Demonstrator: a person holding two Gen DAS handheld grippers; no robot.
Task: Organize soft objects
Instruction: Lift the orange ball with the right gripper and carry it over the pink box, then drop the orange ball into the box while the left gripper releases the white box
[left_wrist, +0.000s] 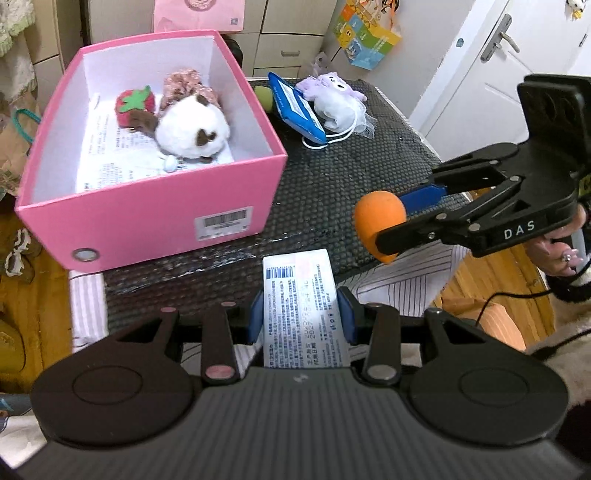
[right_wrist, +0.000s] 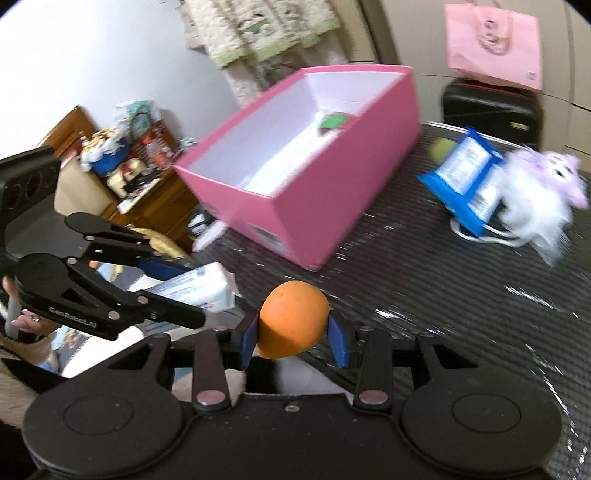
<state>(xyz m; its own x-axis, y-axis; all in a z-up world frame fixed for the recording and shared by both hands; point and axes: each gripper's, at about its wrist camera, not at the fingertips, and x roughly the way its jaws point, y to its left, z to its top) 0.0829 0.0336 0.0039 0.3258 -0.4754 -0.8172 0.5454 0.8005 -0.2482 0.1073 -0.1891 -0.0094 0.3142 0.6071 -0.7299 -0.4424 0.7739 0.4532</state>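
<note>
On a dark mesh-covered table (left_wrist: 351, 166), two hand-held grippers each pinch a soft item near an open pink box (left_wrist: 147, 206)

The left gripper (left_wrist: 303, 314) has its blue pads pressed against the sides of a white tissue pack (left_wrist: 303, 295) printed with a barcode, held at the table's near edge. The right gripper (right_wrist: 293, 332) squeezes an orange foam ball (right_wrist: 291, 317) between its pads, in the air to the right of the box. Inside the box lie a white and brown plush (left_wrist: 192, 129), a red strawberry plush (left_wrist: 135, 105) and a pink frilly item (left_wrist: 186, 83). Beyond the box, on the table, sit a blue packet (left_wrist: 295, 107), a green ball (left_wrist: 263, 96) and a purple and white plush (left_wrist: 334, 99)
</note>
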